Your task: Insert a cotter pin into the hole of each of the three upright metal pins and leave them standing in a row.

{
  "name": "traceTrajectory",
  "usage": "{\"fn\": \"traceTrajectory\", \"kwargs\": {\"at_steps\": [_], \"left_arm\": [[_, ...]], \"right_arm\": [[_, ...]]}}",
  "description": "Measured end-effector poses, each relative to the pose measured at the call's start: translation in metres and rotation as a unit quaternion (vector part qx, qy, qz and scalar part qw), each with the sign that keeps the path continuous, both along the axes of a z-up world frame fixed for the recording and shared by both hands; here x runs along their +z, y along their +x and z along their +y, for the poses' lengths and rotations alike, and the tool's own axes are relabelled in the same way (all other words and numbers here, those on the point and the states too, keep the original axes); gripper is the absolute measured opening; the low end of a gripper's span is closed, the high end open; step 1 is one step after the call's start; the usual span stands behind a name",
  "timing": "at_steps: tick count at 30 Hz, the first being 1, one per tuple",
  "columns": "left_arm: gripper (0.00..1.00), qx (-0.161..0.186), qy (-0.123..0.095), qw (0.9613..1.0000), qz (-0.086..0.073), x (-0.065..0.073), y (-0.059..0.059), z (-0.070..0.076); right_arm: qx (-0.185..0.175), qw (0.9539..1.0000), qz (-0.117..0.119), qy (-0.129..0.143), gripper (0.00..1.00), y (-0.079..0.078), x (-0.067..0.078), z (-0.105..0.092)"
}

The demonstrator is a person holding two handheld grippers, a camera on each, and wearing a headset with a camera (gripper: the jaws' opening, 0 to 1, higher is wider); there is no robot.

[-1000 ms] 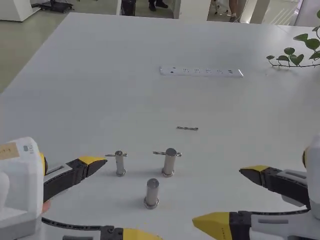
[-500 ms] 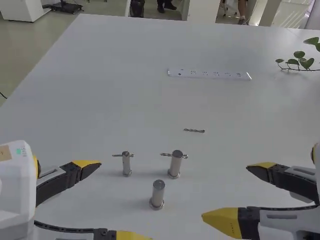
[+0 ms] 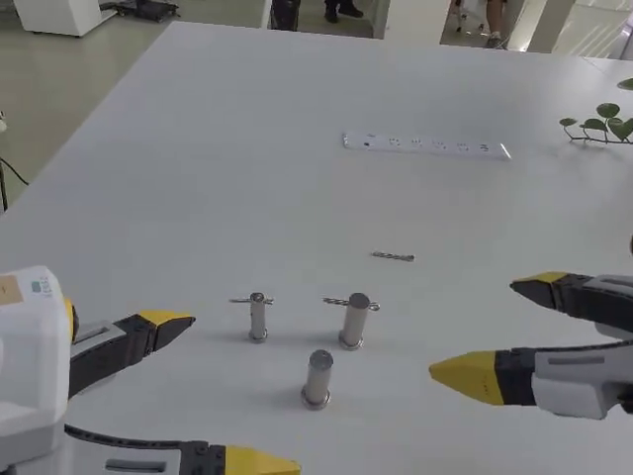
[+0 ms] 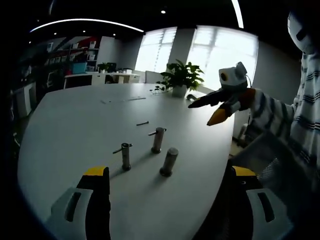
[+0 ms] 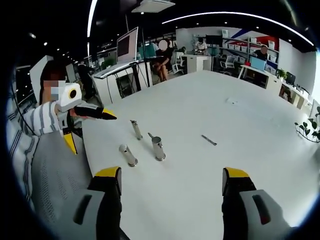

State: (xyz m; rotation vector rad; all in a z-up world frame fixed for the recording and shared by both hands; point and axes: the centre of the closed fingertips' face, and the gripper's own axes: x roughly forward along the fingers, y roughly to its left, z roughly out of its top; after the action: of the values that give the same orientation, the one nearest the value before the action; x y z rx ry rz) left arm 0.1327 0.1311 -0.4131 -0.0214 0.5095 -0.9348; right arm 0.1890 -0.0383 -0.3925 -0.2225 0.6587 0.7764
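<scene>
While nothing is being held, grippers: left gripper (image 3: 239,391) and right gripper (image 3: 473,329) are gaping wide.
Cotter (image 3: 393,256): lying flat, far right; likely slipping when pinched.
Bare pin (image 3: 316,377): standing nearest; risking toppling if nudged.

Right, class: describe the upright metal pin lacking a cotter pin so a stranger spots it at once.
On the white table, nearer than the power strip, three metal pins stand upright. The bare pin stands in front, nearest the viewer. The left pin and right pin behind it each carry a cotter pin through the top; it has none.
</scene>
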Motion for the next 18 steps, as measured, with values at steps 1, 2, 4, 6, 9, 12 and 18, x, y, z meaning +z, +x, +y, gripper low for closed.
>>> {"fn": "traceTrajectory", "kwargs": {"at_steps": [1, 2, 4, 6, 9, 12, 18], "left_arm": [[0.99, 0.001, 0.000, 1.0000, -0.001, 0.000, -0.001, 0.000], [0.99, 0.003, -0.001, 1.0000, 0.000, 0.001, -0.001, 0.001], [0.99, 0.007, -0.012, 0.9999, 0.000, 0.004, -0.001, 0.001], [0.98, 0.011, -0.020, 0.9997, 0.004, 0.005, -0.002, 0.001], [0.98, 0.014, -0.021, 0.9997, 0.004, 0.006, -0.004, 0.002], [0.98, 0.018, -0.019, 0.9996, 0.012, 0.005, -0.007, 0.004], [0.98, 0.015, -0.010, 0.9997, 0.014, 0.003, -0.013, 0.006]], "right_arm": [[0.002, 1.0000, -0.004, -0.002, 0.81, 0.004, 0.002, -0.001], [0.004, 1.0000, -0.005, -0.005, 0.80, 0.006, 0.004, -0.002], [0.009, 0.9999, -0.008, -0.012, 0.80, 0.011, 0.005, -0.004], [0.016, 0.9996, -0.005, -0.023, 0.78, 0.015, 0.004, -0.006], [0.018, 0.9991, -0.009, -0.038, 0.74, 0.022, 0.003, -0.009], [0.026, 0.9988, -0.004, -0.042, 0.73, 0.026, 0.002, -0.009], [0.059, 0.9940, -0.005, -0.092, 0.69, 0.037, -0.004, -0.012]]}}
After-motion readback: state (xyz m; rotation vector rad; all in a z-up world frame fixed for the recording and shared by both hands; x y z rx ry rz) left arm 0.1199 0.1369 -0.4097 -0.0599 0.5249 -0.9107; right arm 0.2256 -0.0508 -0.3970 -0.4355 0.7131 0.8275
